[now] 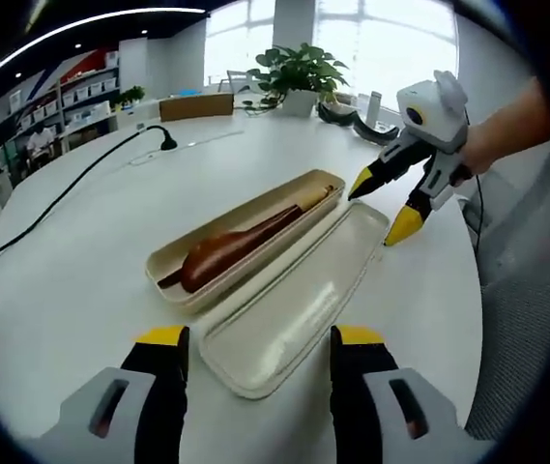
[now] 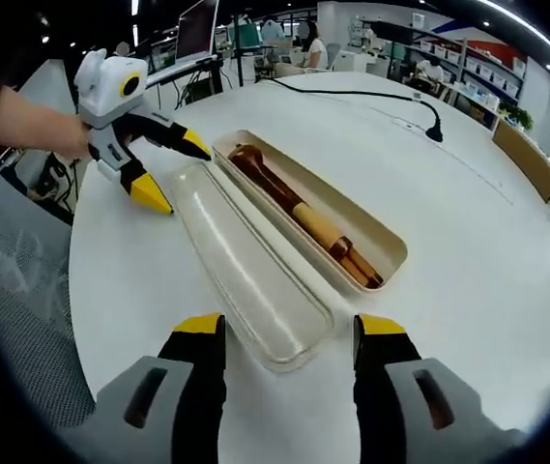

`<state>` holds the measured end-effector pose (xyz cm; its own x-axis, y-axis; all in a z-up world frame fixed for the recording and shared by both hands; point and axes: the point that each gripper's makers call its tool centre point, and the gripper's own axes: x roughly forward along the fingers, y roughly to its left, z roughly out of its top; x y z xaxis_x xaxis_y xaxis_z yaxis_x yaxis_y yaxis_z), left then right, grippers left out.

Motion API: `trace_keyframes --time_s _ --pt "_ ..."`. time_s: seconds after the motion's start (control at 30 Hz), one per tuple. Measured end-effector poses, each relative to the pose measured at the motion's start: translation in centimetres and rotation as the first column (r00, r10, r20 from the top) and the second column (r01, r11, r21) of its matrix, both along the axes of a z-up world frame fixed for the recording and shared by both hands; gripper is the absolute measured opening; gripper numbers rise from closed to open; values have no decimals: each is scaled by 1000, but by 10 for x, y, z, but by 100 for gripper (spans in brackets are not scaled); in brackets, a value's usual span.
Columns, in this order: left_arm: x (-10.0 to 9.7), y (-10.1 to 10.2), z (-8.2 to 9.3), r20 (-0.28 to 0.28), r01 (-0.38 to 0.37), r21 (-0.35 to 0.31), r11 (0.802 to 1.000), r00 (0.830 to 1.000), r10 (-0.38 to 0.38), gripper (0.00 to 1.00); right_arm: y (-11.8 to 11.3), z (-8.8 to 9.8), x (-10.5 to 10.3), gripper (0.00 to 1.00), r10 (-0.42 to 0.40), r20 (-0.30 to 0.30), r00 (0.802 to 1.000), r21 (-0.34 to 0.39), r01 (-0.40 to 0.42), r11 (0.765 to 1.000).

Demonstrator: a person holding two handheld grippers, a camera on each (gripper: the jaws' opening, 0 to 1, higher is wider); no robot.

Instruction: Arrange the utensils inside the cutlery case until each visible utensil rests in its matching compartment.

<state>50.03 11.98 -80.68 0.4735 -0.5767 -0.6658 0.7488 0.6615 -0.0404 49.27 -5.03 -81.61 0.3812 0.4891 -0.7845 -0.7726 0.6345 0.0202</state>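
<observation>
Left gripper view: your left gripper sits with jaws spread, gripping nothing, at the near end of the lid. The cutlery case lies open on the white table, brown wooden utensils inside. Right gripper view: your right gripper is likewise spread and empty, at the lid's opposite end.

The beige cutlery case lies open, running diagonally across mid-frame. Its translucent lid is flipped flat alongside it. Inside the tray lie brown wooden utensils, a spoon with what looks like chopsticks underneath.
</observation>
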Motion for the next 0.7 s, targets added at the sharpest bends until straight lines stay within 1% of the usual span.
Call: trace_keyframes --time_s 0.17,0.23,0.27,0.3,0.33,0.4,0.47,0.53,0.57,0.6,0.63,0.7 --pt "1 1 -2 19 21 26 999 1000 -22 58 -2 -1 3 47 4 13 1000 -23 -4 1000" --pt "0 -1 -3 27 35 33 999 999 -36 55 -1 0 4 48 5 14 1000 -22 -4 1000" --pt "-2 -1 -4 25 44 52 998 999 -45 55 -2 0 3 48 2 11 1000 -26 -2 1000" --pt "0 0 -3 24 36 40 999 999 -37 54 -2 0 3 48 2 11 1000 -28 -2 1000" --pt "1 0 -3 35 44 40 998 998 -45 54 -2 0 2 48 2 13 1000 -25 -1 1000" --pt "0 1 -2 38 53 40 998 998 -54 54 -2 0 -2 47 5 14 1000 -24 -4 1000" --pt "-3 2 -3 33 53 41 998 998 -55 54 -3 0 -6 47 6 14 1000 -25 -5 1000" --pt "-8 3 -2 30 47 45 998 998 -48 54 -7 0 -9 44 -10 5 1000 -35 10 999" --pt "-9 2 -2 30 45 47 998 998 -46 53 -9 0 -12 42 -27 -6 1000 -45 27 999" --pt "-13 3 -2 25 46 49 998 999 -47 52 -9 1 -14 37 -25 -10 1000 -46 24 999" --pt "-15 3 -1 26 46 51 998 999 -48 51 -11 1 -17 36 -27 -8 1000 -59 26 998" --pt "-22 3 -1 28 55 54 997 998 -56 50 -9 0 -21 39 -23 -5 1000 -56 23 998"
